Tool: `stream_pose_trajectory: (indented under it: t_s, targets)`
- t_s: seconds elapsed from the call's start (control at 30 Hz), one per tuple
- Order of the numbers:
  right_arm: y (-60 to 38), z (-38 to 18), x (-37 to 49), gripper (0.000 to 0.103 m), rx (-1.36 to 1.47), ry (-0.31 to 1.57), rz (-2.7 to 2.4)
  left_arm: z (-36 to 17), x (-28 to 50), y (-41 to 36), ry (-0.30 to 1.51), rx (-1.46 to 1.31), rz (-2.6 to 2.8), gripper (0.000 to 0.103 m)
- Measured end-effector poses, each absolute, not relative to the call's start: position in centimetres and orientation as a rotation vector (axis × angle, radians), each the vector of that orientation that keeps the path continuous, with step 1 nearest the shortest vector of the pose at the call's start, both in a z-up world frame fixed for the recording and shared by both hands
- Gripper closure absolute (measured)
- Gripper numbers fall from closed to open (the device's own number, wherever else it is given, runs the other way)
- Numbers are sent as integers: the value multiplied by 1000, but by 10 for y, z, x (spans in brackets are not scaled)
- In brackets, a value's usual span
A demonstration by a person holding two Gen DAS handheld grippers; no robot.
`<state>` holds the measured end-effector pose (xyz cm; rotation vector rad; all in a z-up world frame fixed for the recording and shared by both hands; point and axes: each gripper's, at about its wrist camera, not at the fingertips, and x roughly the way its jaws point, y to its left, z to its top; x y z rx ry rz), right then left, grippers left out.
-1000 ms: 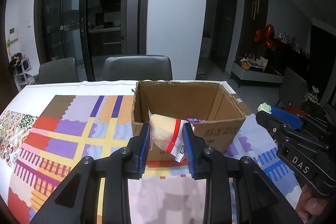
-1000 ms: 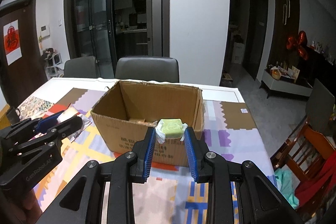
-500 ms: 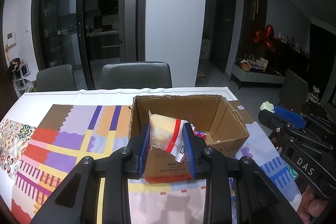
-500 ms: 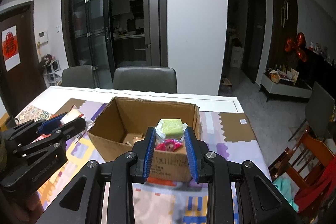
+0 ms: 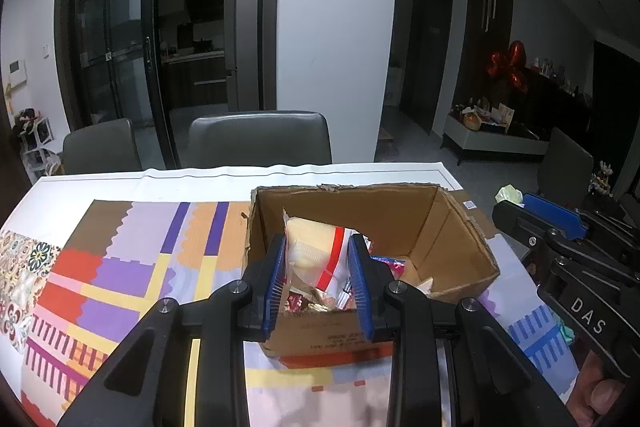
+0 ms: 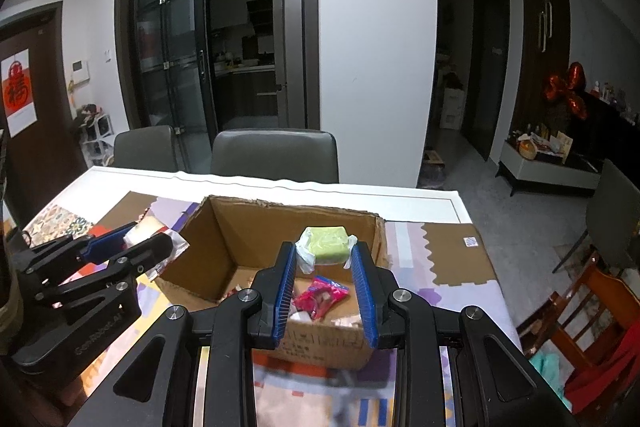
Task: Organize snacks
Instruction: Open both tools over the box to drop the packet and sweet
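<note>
The left tongs (image 5: 318, 269) clamp a yellow packet (image 5: 310, 253), the right tongs (image 6: 325, 269) a green cake (image 6: 326, 243). Both hang above the open box (image 6: 224, 251) on the counter (image 5: 120, 183), likely so the snacks drop among those already inside.

You see a cardboard box (image 5: 460, 227) of matt brown corrugated board with a torn, rough upper rim. The left gripper (image 5: 318, 281) has matt black plastic arms, ribbed blue pads and bright metal screw heads; it clamps a glossy clear-plastic packet (image 5: 316, 251). The right gripper (image 6: 325, 281), same build, clamps a green snack (image 6: 325, 243) in shiny clear wrap. A crinkled glossy pink wrapper (image 6: 320, 297) lies inside the box. The printed tablecloth (image 5: 120, 267) looks smooth. At twelve o'clock, the chair (image 6: 276, 155) back looks like matt grey leather.
</note>
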<state>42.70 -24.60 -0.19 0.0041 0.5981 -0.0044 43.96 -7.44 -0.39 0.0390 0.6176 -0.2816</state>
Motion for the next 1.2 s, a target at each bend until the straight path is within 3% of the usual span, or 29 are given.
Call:
stream_pose_trajectory:
  t_s: [0.87, 1.0, 1.13, 1.2]
  targets:
    - [-257, -40, 492, 71, 23, 661, 45, -34, 484, -93, 682, 73, -254, 67]
    - [-257, -38, 489, 55, 11, 646, 35, -32, 481, -91, 673, 79, -228, 47]
    - [-260, -33, 486, 32, 15, 622, 21, -30, 478, -88, 671, 78, -208, 42]
    - [-260, -31, 485, 27, 14, 619, 14, -28, 476, -85, 665, 77, -202, 40]
